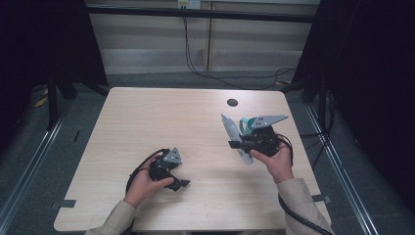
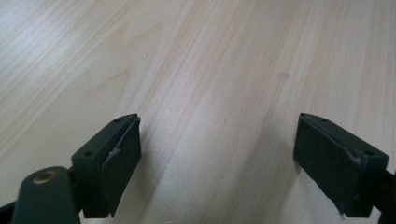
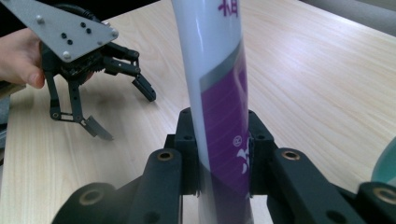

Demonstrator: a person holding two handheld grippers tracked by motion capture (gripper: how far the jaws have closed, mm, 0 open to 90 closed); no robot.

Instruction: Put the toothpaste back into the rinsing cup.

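White with a purple label, the tube (image 3: 219, 102) stands clamped between my right gripper's (image 3: 223, 154) jaws in the right gripper view, pads pressed against both its sides. In the high view it sits right of centre, above the pale wooden table (image 1: 161, 122), slanting toward the upper left from my right hand (image 1: 274, 159). My left gripper (image 2: 217, 158), at the lower left of the high view, has its jaws spread wide with nothing between them, just bare wood.
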